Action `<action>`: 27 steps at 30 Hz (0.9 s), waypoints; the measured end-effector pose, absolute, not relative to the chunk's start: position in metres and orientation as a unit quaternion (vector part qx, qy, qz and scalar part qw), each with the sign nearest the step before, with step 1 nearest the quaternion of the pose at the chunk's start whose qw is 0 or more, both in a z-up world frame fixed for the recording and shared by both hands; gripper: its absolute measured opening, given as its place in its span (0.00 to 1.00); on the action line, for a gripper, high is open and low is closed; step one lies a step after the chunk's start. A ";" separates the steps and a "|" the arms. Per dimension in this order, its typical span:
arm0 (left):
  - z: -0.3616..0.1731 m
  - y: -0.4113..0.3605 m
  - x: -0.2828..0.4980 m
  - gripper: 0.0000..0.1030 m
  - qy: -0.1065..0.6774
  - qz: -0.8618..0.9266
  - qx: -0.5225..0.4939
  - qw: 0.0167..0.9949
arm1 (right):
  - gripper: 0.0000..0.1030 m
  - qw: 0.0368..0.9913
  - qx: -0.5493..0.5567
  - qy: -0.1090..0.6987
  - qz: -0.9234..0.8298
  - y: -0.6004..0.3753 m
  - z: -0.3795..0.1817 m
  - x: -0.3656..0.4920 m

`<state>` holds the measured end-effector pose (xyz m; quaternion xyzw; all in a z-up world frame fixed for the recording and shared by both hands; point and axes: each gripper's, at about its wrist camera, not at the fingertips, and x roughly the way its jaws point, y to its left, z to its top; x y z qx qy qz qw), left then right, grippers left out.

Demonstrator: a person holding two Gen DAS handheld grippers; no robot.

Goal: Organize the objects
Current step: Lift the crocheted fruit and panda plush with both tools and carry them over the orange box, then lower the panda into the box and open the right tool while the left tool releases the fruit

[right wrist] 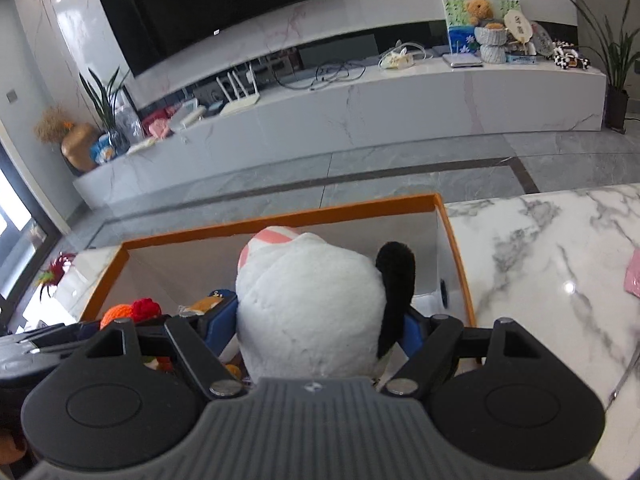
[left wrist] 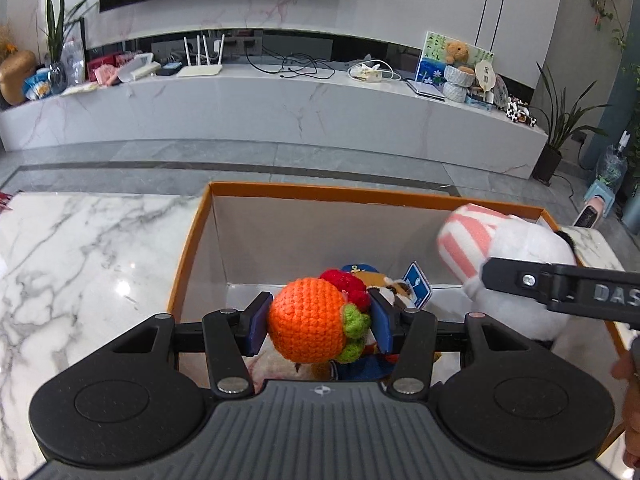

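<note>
Left gripper (left wrist: 318,326) pinches a crochet orange (left wrist: 308,318), blue pads pressed on both sides, green leaf bit facing right; a red crochet piece (left wrist: 348,284) sits just behind it, attached or separate, cannot tell. The orange hangs over the near edge of the box (left wrist: 320,191), orange-rimmed, pale inside, sitting on a marble table (left wrist: 80,248). Below it in the box lies a small sailor-type toy with a blue tag (left wrist: 418,286), mostly hidden. Right gripper (right wrist: 320,326) clamps a big white plush (right wrist: 308,308) with a pink-striped part and a black ear or tail (right wrist: 396,280); the plush is inside the box on the right side, whether it touches the floor of the box is not visible. Step in hand, by my read: dropping toys into the box, both loads over or in it, neither let go. Next move calls for lowering the orange clear of the rim and the sailor toy, then spreading the jaws; same for the plush, which is bulky and may lean on the wall. Pink item (right wrist: 633,276) on the table at right looks still unsorted.
</note>
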<state>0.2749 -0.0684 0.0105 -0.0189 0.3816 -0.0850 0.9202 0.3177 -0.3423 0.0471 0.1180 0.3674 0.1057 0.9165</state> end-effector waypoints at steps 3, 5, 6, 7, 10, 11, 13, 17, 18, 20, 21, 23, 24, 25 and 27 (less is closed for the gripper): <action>0.009 -0.071 0.280 0.57 0.394 -0.082 -0.022 0.915 | 0.78 0.913 0.073 0.387 0.109 -0.331 0.045 0.324; 0.009 -0.072 0.281 0.57 0.397 -0.083 -0.019 0.914 | 0.78 0.911 0.032 0.397 0.105 -0.324 0.040 0.325; 0.009 -0.073 0.281 0.57 0.398 -0.080 -0.014 0.914 | 0.78 0.910 0.021 0.400 0.105 -0.323 0.039 0.325; 0.009 -0.074 0.281 0.57 0.399 -0.078 -0.011 0.913 | 0.78 0.909 0.015 0.401 0.109 -0.323 0.040 0.325; 0.008 -0.077 0.282 0.57 0.408 -0.075 -0.011 0.910 | 0.78 0.904 -0.009 0.411 0.115 -0.320 0.039 0.327; 0.008 -0.077 0.283 0.57 0.410 -0.073 -0.013 0.909 | 0.78 0.903 -0.018 0.414 0.116 -0.319 0.038 0.328; 0.009 -0.077 0.283 0.57 0.415 -0.067 -0.016 0.907 | 0.78 0.899 -0.030 0.421 0.120 -0.317 0.037 0.330; 0.009 -0.079 0.286 0.57 0.423 -0.063 -0.021 0.904 | 0.78 0.890 -0.058 0.434 0.126 -0.312 0.035 0.335; 0.009 -0.080 0.286 0.57 0.424 -0.063 -0.019 0.903 | 0.78 0.888 -0.066 0.437 0.127 -0.311 0.035 0.338; 0.009 -0.080 0.286 0.57 0.426 -0.061 -0.018 0.903 | 0.77 0.883 -0.077 0.444 0.132 -0.306 0.032 0.339; 0.009 -0.080 0.287 0.57 0.427 -0.059 -0.018 0.902 | 0.77 0.879 -0.081 0.450 0.134 -0.304 0.030 0.341; 0.010 -0.080 0.288 0.57 0.429 -0.058 -0.018 0.901 | 0.77 0.874 -0.090 0.458 0.135 -0.302 0.025 0.344; 0.009 -0.080 0.289 0.57 0.431 -0.057 -0.019 0.900 | 0.77 0.872 -0.093 0.461 0.135 -0.302 0.024 0.345; 0.009 -0.080 0.290 0.57 0.433 -0.057 -0.021 0.899 | 0.77 0.871 -0.093 0.464 0.136 -0.302 0.022 0.347; 0.009 -0.079 0.292 0.57 0.437 -0.057 -0.026 0.897 | 0.77 0.870 -0.090 0.465 0.138 -0.303 0.023 0.348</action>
